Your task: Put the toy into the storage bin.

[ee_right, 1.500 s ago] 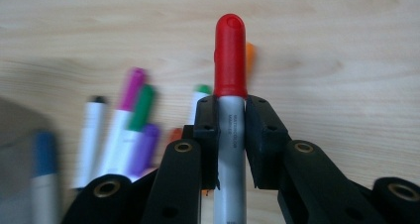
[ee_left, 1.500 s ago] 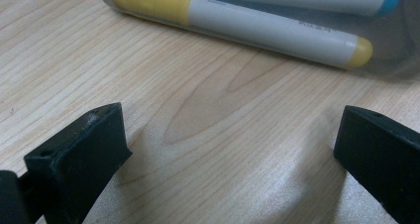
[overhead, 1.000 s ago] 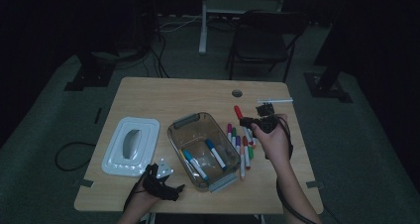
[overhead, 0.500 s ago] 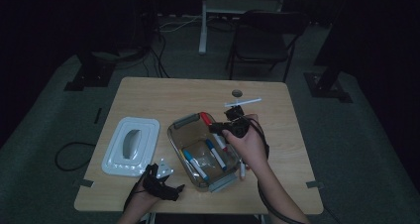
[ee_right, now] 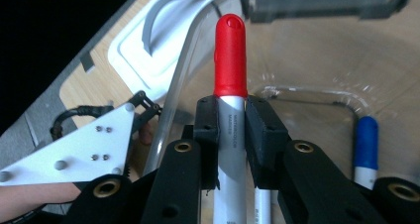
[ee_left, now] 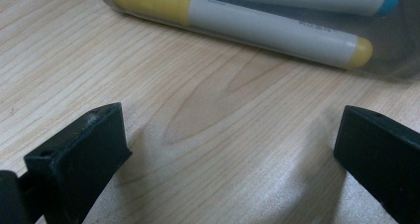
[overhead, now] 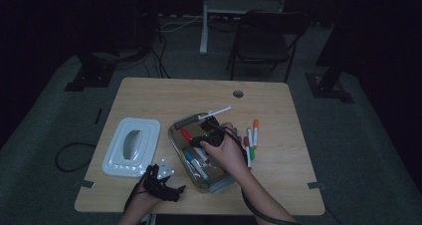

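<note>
On the surface, the container sits near the middle, with its lid lying to its left. Several markers lie inside the container, and more loose markers lie just to its right. The left gripper rests near the front edge, before the lid and the container.

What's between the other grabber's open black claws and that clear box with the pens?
Just bare wooden table. The left gripper view shows plain wood running from the left gripper up to the clear box, where a yellow-capped marker lies inside.
</note>
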Demonstrator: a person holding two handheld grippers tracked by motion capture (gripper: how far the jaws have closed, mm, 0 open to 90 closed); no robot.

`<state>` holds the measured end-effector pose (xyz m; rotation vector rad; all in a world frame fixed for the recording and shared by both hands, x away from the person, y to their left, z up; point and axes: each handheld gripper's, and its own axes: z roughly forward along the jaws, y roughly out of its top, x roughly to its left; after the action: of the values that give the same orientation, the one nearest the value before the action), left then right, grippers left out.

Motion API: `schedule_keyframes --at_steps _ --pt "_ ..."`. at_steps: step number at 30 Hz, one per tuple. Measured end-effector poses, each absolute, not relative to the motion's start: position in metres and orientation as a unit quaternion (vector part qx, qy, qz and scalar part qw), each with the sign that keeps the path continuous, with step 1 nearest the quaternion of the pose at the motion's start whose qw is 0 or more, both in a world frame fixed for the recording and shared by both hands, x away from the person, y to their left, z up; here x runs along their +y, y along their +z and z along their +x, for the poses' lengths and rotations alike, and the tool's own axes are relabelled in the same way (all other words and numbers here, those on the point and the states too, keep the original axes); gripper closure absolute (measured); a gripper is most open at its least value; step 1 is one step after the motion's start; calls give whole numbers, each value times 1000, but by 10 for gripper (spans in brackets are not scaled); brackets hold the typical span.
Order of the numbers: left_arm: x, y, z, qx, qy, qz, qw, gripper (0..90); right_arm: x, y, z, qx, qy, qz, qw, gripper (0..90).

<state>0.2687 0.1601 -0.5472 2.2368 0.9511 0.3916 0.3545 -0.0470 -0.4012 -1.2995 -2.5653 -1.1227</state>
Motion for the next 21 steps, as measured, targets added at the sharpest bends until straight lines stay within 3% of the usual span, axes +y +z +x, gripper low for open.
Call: schedule_keyframes --at_steps 21 --pt "160 -547 269 365 151 856 334 6 -12 -459 375 -858 -262 -436 74 767"
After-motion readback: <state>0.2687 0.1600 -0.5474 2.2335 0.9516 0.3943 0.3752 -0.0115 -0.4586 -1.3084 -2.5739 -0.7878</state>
